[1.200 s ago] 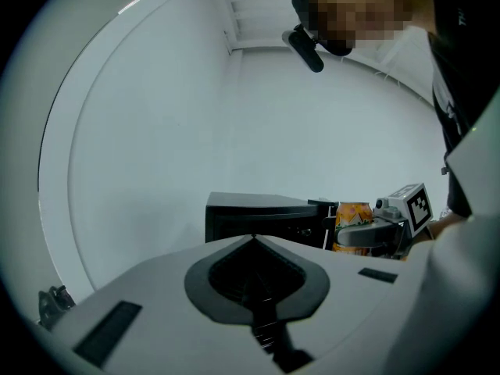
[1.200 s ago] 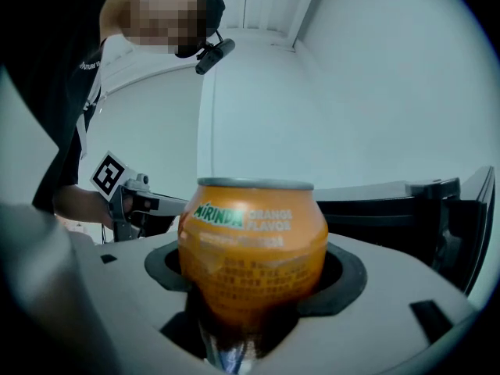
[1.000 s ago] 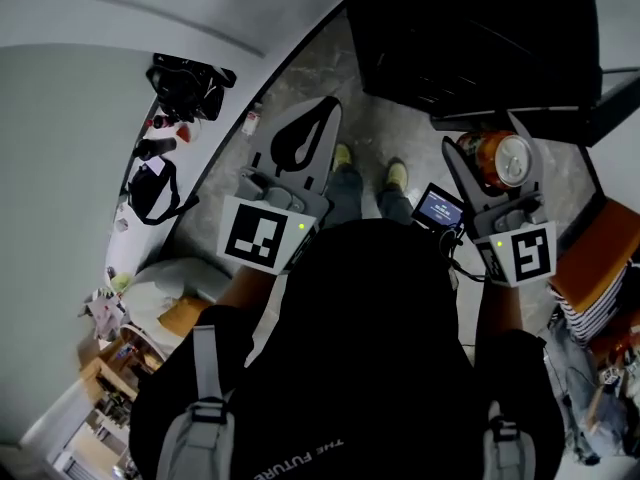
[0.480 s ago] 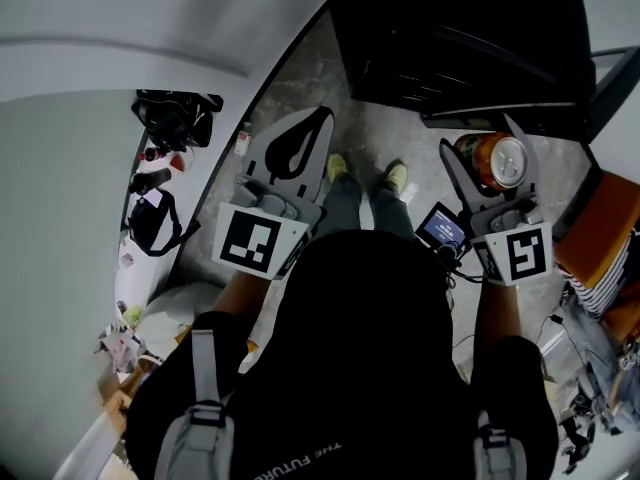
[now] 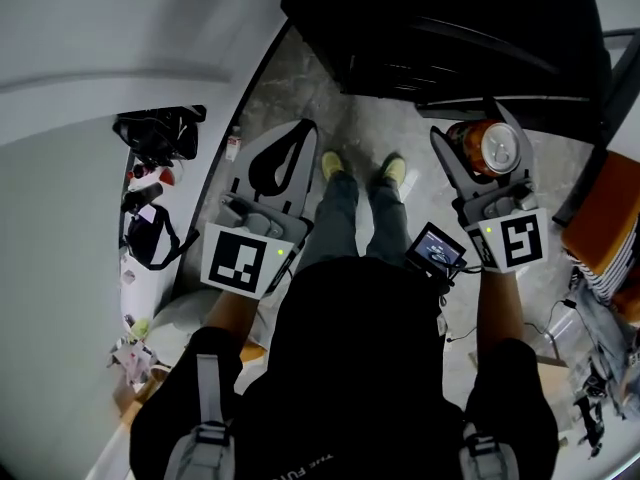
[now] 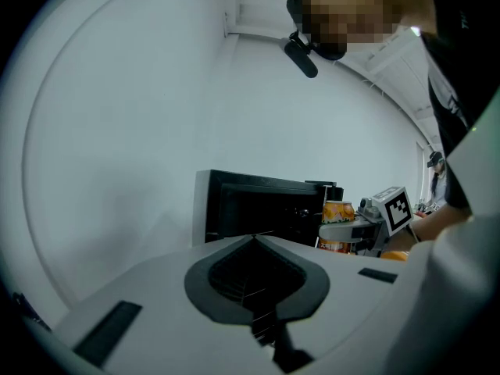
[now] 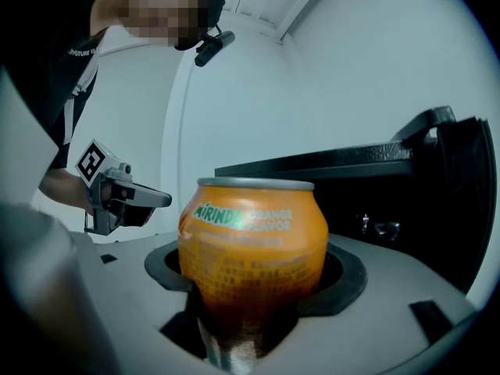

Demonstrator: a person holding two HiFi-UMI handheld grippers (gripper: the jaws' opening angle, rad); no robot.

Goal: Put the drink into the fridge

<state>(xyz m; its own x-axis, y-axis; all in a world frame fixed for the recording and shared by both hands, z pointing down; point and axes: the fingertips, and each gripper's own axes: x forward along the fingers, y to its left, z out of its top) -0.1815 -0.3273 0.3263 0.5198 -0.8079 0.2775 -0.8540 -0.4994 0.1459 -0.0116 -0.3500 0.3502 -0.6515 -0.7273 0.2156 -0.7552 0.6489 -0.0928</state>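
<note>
An orange Mirinda can (image 5: 500, 149) stands upright in my right gripper (image 5: 478, 133), which is shut on it just in front of the low black fridge (image 5: 450, 28). In the right gripper view the can (image 7: 251, 241) fills the space between the jaws, with the fridge (image 7: 406, 198) close behind it. My left gripper (image 5: 300, 133) hangs over the floor to the left of the person's feet, shut with nothing in it. From the left gripper view I see the fridge (image 6: 258, 208) ahead and the can (image 6: 337, 212) at its right. I cannot tell whether the fridge door is open.
A white table (image 5: 60, 228) with black bags (image 5: 160, 133) runs along the left. An orange chair (image 5: 612, 233) and cables lie at the right. A small screen (image 5: 437, 250) hangs at the person's waist. The person's shoes (image 5: 335, 165) stand on the stone floor before the fridge.
The person has stepped nearer the fridge, which now looms larger at the top. Both grippers moved forward with them. The can stays held in the right gripper.
</note>
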